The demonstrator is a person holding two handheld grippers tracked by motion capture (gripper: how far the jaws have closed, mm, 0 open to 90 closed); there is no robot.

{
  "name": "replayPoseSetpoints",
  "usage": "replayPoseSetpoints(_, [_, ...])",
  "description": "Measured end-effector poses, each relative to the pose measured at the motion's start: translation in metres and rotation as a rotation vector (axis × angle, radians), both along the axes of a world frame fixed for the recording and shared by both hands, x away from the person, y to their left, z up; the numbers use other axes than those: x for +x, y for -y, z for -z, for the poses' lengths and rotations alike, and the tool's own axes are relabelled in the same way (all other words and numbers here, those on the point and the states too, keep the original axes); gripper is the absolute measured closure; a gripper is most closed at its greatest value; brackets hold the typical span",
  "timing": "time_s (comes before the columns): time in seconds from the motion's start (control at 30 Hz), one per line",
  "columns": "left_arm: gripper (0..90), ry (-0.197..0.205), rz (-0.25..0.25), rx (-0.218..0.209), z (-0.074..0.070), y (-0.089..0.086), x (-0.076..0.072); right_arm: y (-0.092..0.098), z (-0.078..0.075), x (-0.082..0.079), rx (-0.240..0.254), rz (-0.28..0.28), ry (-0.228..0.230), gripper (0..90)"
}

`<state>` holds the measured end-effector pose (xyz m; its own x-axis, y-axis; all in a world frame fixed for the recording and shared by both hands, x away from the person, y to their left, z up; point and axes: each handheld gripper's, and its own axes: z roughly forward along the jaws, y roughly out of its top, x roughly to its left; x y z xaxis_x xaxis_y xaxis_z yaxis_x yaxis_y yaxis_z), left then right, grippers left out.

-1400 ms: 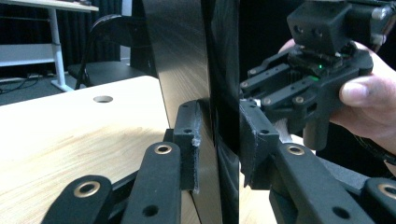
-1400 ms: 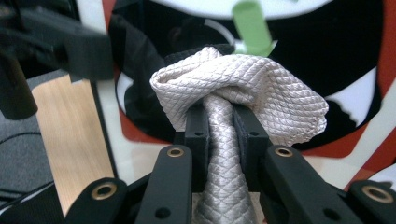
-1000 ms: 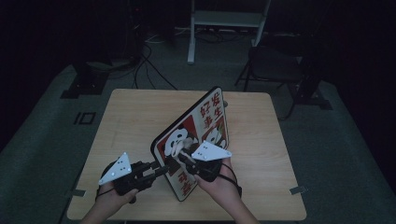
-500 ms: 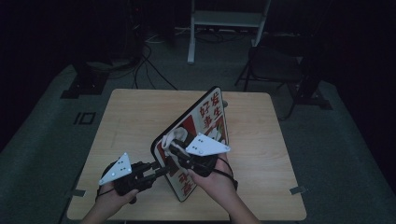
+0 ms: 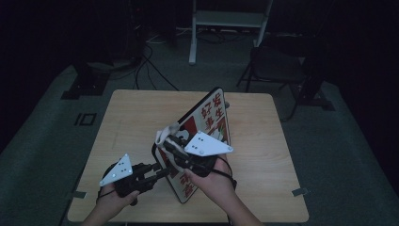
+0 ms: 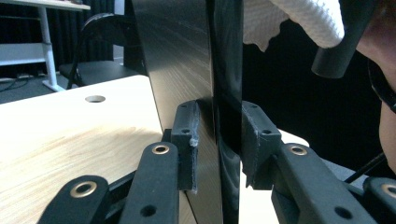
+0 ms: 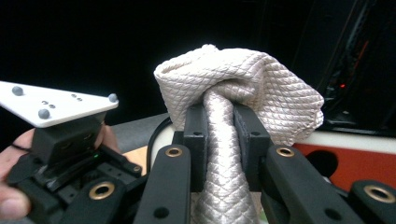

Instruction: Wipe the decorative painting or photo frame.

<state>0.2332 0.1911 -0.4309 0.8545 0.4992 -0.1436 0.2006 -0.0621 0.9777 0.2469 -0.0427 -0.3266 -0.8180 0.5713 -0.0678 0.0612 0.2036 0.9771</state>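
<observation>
High view shows a wooden surface (image 5: 131,122) in a dark room, with a large board (image 5: 214,117) standing on edge across its middle, tilted so that its printed face, white and red with red characters and a black border, looks toward the right. The board's near lower corner rests on the surface close to the person's edge.

The left hand-held gripper (image 5: 160,173) comes in from the lower left, its grey three-cornered plate on top, and its jaws reach the board's near edge. In the left gripper view the two black jaws stand on either side of the dark board edge (image 6: 219,93), pads pressed to it, so this hand-held gripper is clamped on the board. A round hole (image 6: 95,99) shows in the pale wood beyond.

The right hand-held gripper (image 5: 170,143) is held up against the printed face near the board's upper near edge. In the right gripper view its jaws are closed tight on a bunched cream cloth (image 7: 243,98) with a quilted diamond weave; the cloth bulges above the pads and sits against the board's white rim, red print showing to the right. The left hand-held gripper's plate and the left hand (image 7: 14,177) appear at that view's left.

A folding chair (image 5: 277,66) and a white frame stand on the floor beyond the surface.
</observation>
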Motion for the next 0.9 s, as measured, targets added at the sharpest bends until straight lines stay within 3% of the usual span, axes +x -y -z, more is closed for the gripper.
replayPoseSetpoints(0.13, [70.8,0.001,-0.002,0.011,0.000,-0.001,0.000,-0.004,0.001,0.002,-0.022,0.011,0.016,77.5])
replayPoseSetpoints(0.43, [70.7,0.008,-0.008,0.016,0.000,0.000,-0.001,-0.003,0.010,0.002,-0.057,0.009,0.001,77.9])
replayPoseSetpoints(0.9, [70.4,0.010,-0.005,0.017,0.000,0.001,-0.002,0.008,0.036,0.001,-0.086,0.005,-0.052,78.0])
